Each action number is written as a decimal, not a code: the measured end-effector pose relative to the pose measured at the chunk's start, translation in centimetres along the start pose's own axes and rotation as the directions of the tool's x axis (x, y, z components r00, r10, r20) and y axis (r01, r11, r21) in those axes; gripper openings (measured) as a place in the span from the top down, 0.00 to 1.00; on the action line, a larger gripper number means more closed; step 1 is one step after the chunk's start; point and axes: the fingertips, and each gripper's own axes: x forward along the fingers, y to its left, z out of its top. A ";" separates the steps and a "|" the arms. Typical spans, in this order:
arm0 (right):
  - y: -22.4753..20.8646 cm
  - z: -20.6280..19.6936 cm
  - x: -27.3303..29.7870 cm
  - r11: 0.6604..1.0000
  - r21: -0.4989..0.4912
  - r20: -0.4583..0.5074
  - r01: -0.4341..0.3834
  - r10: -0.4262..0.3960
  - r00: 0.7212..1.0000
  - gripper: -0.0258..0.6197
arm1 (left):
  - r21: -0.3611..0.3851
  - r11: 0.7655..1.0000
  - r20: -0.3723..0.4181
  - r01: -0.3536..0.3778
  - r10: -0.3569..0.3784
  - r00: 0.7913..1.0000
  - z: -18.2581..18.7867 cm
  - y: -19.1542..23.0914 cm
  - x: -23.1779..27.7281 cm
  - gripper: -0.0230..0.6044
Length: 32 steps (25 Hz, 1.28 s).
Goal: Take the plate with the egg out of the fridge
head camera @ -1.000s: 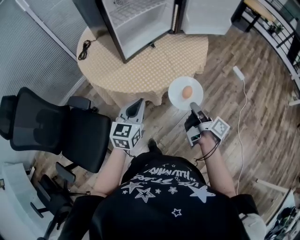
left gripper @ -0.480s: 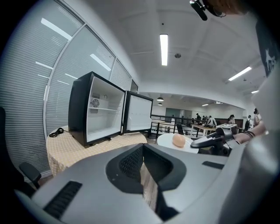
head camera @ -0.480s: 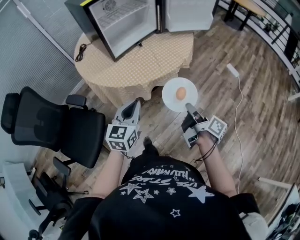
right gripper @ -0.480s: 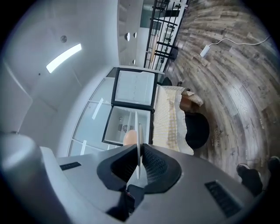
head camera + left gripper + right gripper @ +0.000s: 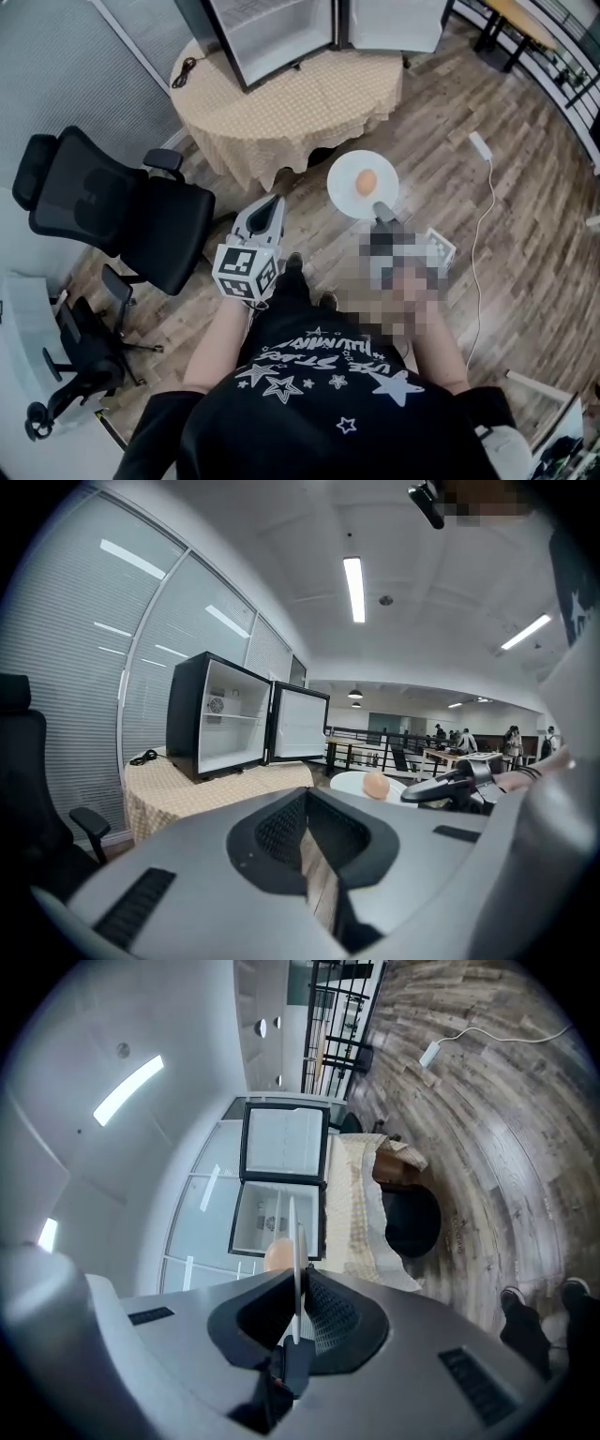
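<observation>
The fingers (image 5: pixel 330 1314) of the right gripper (image 5: pixel 296 1277) are nearly together, clamped on the near rim of the white plate (image 5: pixel 293 1232), which stands edge-on between them in the right gripper view. The egg (image 5: pixel 275 1254) shows just behind the rim. From the head view, the right gripper (image 5: pixel 381 208) holds the plate (image 5: pixel 348 184) level over the wooden floor (image 5: pixel 450 216). The egg (image 5: pixel 367 181) lies near the plate's middle. The plate is outside the fridge (image 5: pixel 272 28), clear of the round cloth-covered surface (image 5: pixel 291 103) and on the person's side of it.

The fridge stands on that surface with its door swung open, its white inside facing the person. A black cord (image 5: pixel 185 70) lies coiled on the cloth beside it.

The left gripper (image 5: pixel 274 201) is to the plate's left and apart from it. Its fingers (image 5: pixel 370 832) are drawn together with nothing between them.

A black office chair (image 5: pixel 112 216) stands on the person's left. A white power strip (image 5: pixel 479 145) with its cable lies on the floor to the right.
</observation>
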 end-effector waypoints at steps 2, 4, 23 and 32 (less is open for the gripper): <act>-0.1 -0.3 -0.3 1.000 0.002 -0.015 -0.006 0.006 1.000 0.90 | 0.004 1.000 -0.004 -0.010 0.010 1.000 -0.3 -0.6 -0.8 0.95; -0.1 -0.7 -0.6 1.000 0.005 -0.021 -0.011 0.012 1.000 0.90 | 0.006 1.000 -0.012 -0.016 0.016 1.000 -0.6 -0.9 -1.5 0.95; 1.5 -8.4 -3.2 1.000 -0.019 -0.015 0.007 -0.007 1.000 0.90 | -0.027 0.999 0.006 0.016 -0.016 1.000 -2.6 0.0 -8.3 0.95; 2.9 -14.3 -6.0 1.000 -0.026 0.002 -0.006 0.006 1.000 0.90 | -0.043 0.999 0.002 0.027 -0.027 1.000 -3.8 1.5 -14.0 0.95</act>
